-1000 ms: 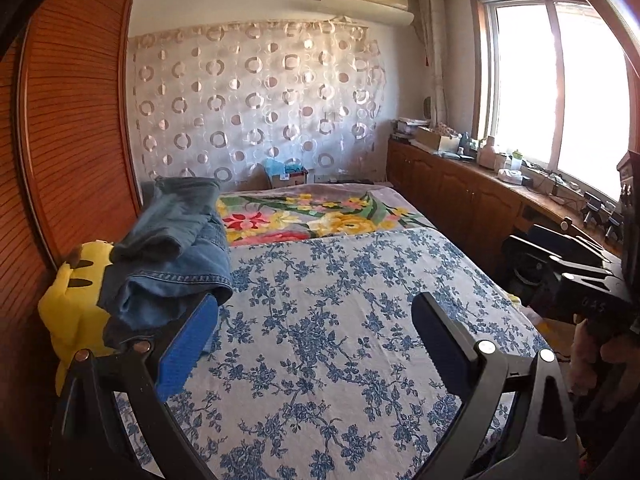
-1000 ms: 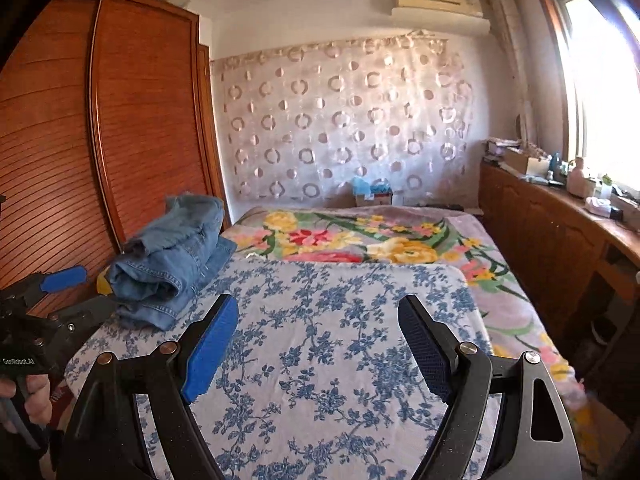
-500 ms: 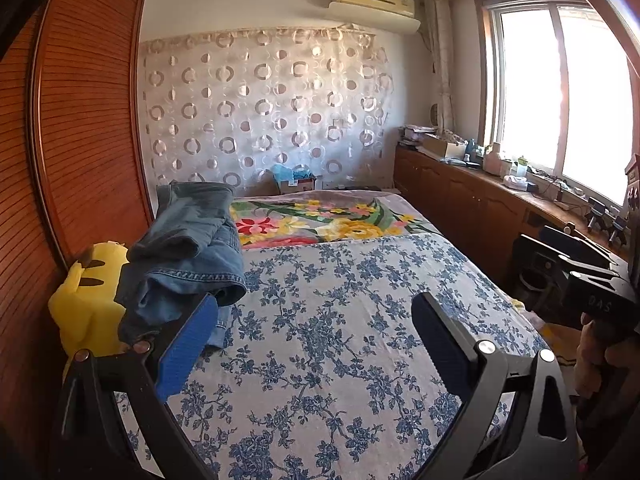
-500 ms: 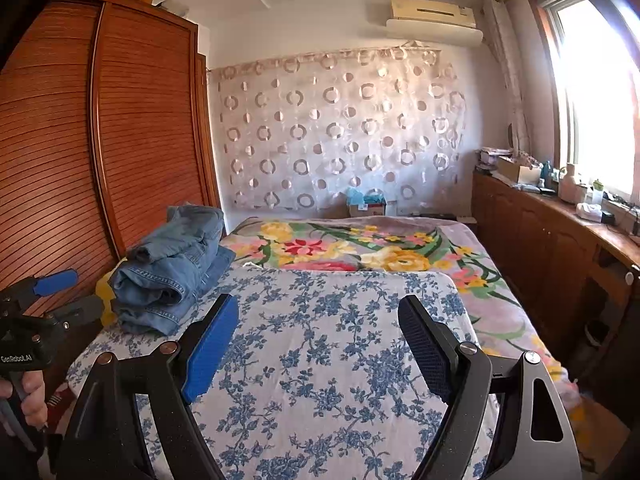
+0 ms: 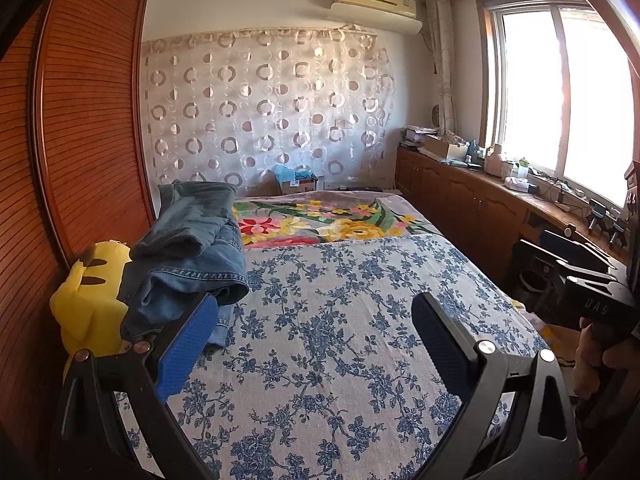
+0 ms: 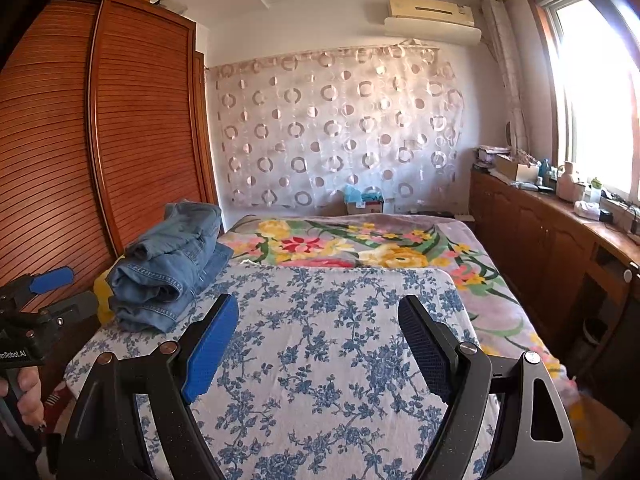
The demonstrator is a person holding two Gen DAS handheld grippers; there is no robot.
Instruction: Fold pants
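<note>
Blue denim pants (image 5: 188, 256) lie bunched at the bed's (image 5: 340, 340) left edge, untouched. Your left claw (image 5: 316, 344) and right claw (image 6: 318, 344) both gape empty, so you're at the reach: take the waistband and spread it flat.

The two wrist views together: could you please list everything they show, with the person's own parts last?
jeans: one heap, blue denim, left edge of bed, partly on the plush.
plush toy: one, yellow with black marks, under the jeans by the wardrobe.
sheet: one, white with blue flowers, near half of bed.
blanket: one, grey with bright flowers, far half of bed.
wardrobe: one, brown slatted doors, left wall.
curtain: one, pale with circles, back wall.
air conditioner: one, cream, above the curtain.
window: one, bright, right wall.
left gripper: black, blue pads, open, empty.
right gripper: same, open, empty.
</note>
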